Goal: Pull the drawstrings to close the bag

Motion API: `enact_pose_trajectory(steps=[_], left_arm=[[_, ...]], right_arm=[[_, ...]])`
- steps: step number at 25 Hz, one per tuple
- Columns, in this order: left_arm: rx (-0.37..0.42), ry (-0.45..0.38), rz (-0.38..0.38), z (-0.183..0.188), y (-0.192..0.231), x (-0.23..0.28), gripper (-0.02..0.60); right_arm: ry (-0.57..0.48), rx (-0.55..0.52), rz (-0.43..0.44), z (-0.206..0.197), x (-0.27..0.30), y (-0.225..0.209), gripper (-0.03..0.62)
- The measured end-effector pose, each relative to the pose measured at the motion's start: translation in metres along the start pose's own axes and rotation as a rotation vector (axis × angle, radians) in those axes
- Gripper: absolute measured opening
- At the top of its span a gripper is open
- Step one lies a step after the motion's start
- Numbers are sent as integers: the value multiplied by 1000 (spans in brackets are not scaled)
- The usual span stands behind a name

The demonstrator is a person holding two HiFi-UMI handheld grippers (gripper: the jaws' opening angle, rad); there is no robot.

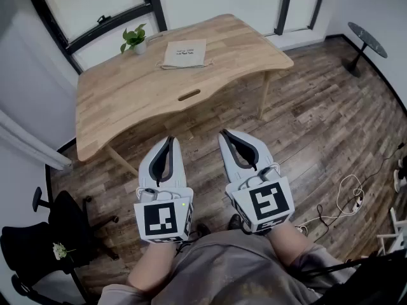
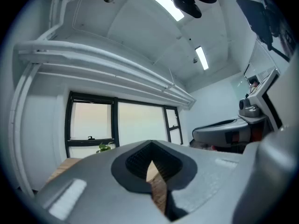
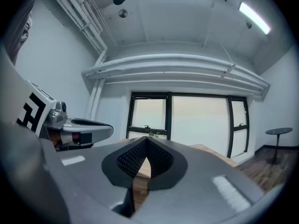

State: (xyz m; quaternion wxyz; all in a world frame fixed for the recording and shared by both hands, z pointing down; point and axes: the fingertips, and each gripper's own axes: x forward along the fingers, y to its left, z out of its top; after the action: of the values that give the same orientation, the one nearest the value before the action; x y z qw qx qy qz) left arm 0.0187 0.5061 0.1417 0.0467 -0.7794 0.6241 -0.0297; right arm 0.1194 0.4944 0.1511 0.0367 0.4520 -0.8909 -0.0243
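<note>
A beige drawstring bag (image 1: 184, 53) lies flat on the far side of the wooden table (image 1: 127, 100), its cords loose at its near edge. My left gripper (image 1: 170, 138) and right gripper (image 1: 224, 132) are held side by side over the floor, short of the table's near edge and well away from the bag. Both are shut with nothing in them. In the left gripper view the jaws of the left gripper (image 2: 152, 146) meet at the tip and point up towards the windows. The right gripper (image 3: 146, 141) looks the same in its own view. The bag is hidden in both gripper views.
A small potted plant (image 1: 135, 39) stands at the table's far left, next to the bag. A black chair (image 1: 38, 234) sits on the floor at lower left. A round side table (image 1: 367, 38) is at upper right, and cables (image 1: 346, 199) lie on the floor at right.
</note>
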Motion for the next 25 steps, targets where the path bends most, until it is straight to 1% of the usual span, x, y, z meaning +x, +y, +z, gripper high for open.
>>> enact_pose_trajectory(steps=[3, 9, 11, 16, 21, 25], left_arm=[[5, 3, -1, 1, -5, 9, 0], [6, 35, -7, -3, -22, 23, 0], [11, 40, -2, -4, -29, 27, 0], [17, 57, 20, -8, -40, 35, 0], [26, 82, 35, -17, -40, 43, 0], [21, 101, 41, -25, -29, 59, 0]], right_arm=[[0, 8, 0, -4, 4, -9, 26], [7, 37, 20, -14, 4, -28, 26], [-10, 62, 25, -15, 3, -37, 28], [7, 75, 46, -27, 0, -55, 29], [55, 124, 63, -47, 3, -64, 29], [62, 123, 67, -54, 18, -71, 29]])
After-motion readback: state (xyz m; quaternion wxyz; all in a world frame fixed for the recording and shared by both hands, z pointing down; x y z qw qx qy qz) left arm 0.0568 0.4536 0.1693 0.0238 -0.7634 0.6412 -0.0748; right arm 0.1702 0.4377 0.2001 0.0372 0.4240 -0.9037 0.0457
